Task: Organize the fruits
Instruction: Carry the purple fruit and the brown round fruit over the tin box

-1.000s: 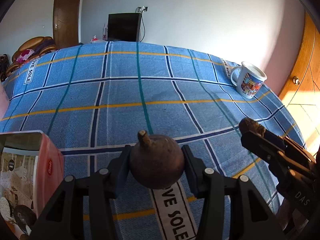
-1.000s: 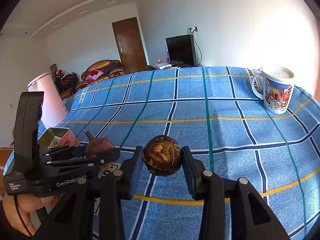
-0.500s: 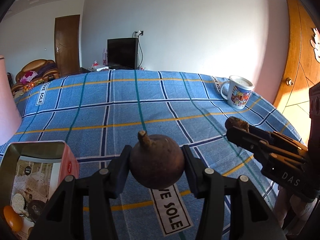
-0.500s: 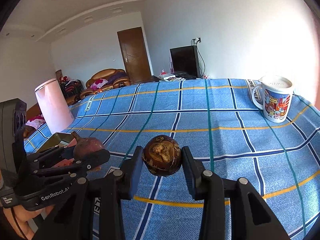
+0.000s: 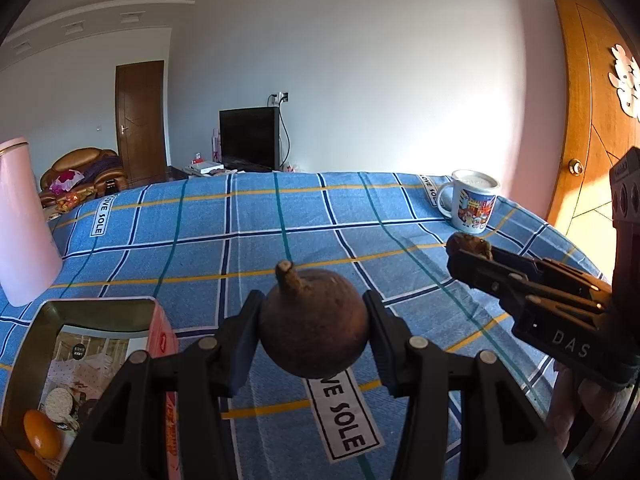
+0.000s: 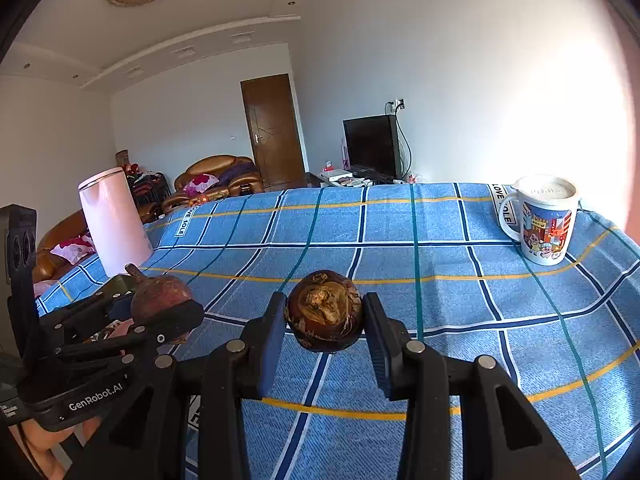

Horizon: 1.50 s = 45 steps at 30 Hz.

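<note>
- The left hand-held gripper is clamped on a round brown stemmed fruit, which sits squarely between its two fingers, stem tilted upward, held above the table with its blue plaid cloth.
- The right hand-held gripper pinches a dark dried-looking fruit between its fingers, also lifted clear of the cloth.
- An open tin box lies just left of the left gripper, with orange fruits in its near corner.
- A cartoon-printed mug stands near the far right edge of the table.
- A pink kettle stands at the far left.
</note>
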Each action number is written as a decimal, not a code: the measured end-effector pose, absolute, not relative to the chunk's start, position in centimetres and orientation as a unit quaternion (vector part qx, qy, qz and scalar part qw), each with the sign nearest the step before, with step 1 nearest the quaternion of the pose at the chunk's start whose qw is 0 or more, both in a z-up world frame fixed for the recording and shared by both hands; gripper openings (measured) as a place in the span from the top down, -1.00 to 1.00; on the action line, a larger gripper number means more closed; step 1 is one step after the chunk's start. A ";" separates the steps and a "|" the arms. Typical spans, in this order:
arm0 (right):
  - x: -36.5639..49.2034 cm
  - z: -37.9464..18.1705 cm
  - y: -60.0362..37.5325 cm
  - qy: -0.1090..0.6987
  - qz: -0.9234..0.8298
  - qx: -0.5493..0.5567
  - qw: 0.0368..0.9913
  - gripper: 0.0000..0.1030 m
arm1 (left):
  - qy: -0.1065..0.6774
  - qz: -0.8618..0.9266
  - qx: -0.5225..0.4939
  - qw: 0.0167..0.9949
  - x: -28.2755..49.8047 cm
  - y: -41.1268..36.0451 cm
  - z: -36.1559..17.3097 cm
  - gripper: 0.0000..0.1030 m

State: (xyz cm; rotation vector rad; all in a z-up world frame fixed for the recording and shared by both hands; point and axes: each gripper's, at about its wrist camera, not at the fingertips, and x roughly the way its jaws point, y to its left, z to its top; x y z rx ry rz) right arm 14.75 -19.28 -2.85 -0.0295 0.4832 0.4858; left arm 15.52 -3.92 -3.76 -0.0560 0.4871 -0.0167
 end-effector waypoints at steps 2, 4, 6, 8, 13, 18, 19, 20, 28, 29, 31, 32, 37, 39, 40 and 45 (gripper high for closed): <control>14.5 -2.8 -19.3 0.232 0.239 -0.016 0.943 0.21 | 0.236 -0.008 -0.024 0.972 15.3 -4.0 -3.6 -0.01; 14.4 -2.7 -19.2 0.227 0.239 -0.017 0.944 0.21 | 0.229 -0.006 -0.021 0.973 15.0 -4.1 -3.5 -0.01; 14.2 -2.6 -19.2 0.222 0.239 -0.019 0.945 0.21 | 0.223 -0.005 -0.020 0.975 14.9 -4.1 -3.4 -0.01; 14.0 -2.6 -19.2 0.217 0.240 -0.020 0.946 0.21 | 0.219 -0.005 -0.019 0.975 14.7 -4.1 -3.3 -0.01; 13.6 -2.4 -19.2 0.204 0.240 -0.024 0.949 0.21 | 0.204 -0.001 -0.018 0.979 14.1 -4.0 -3.1 -0.01; 13.0 -2.2 -19.2 0.189 0.241 -0.027 0.952 0.21 | 0.188 0.003 -0.017 0.982 13.4 -4.0 -2.9 -0.01; 12.9 -2.1 -19.2 0.185 0.242 -0.028 0.952 0.21 | 0.185 0.004 -0.017 0.983 13.3 -4.0 -2.9 -0.01; 12.7 -2.1 -19.3 0.181 0.243 -0.028 0.953 0.21 | 0.182 0.005 -0.018 0.983 13.2 -3.9 -2.8 -0.01; 11.9 -2.1 -18.7 0.173 0.252 -0.036 0.951 0.21 | 0.176 0.002 -0.022 0.984 12.2 -3.4 -2.7 -0.01; 11.8 -2.1 -18.6 0.175 0.253 -0.037 0.951 0.21 | 0.176 0.002 -0.024 0.984 12.1 -3.2 -2.7 -0.01; 11.6 -2.1 -18.3 0.177 0.256 -0.037 0.950 0.21 | 0.178 0.002 -0.027 0.984 11.8 -2.9 -2.7 -0.01; 11.5 -2.2 -18.0 0.179 0.259 -0.036 0.949 0.21 | 0.177 0.002 -0.029 0.984 11.6 -2.7 -2.7 -0.01; 10.9 -2.3 -16.6 0.181 0.273 -0.043 0.944 0.21 | 0.178 0.004 -0.036 0.983 11.0 -1.9 -2.7 -0.01; 10.7 -2.4 -16.0 0.182 0.277 -0.045 0.942 0.21 | 0.177 0.005 -0.038 0.983 10.7 -1.6 -2.7 -0.01; 10.6 -2.4 -15.8 0.182 0.279 -0.046 0.942 0.21 | 0.178 0.005 -0.039 0.983 10.6 -1.5 -2.7 -0.01; 9.9 -2.2 -14.8 0.181 0.289 -0.050 0.939 0.21 | 0.178 0.007 -0.041 0.983 10.0 -1.0 -2.8 -0.01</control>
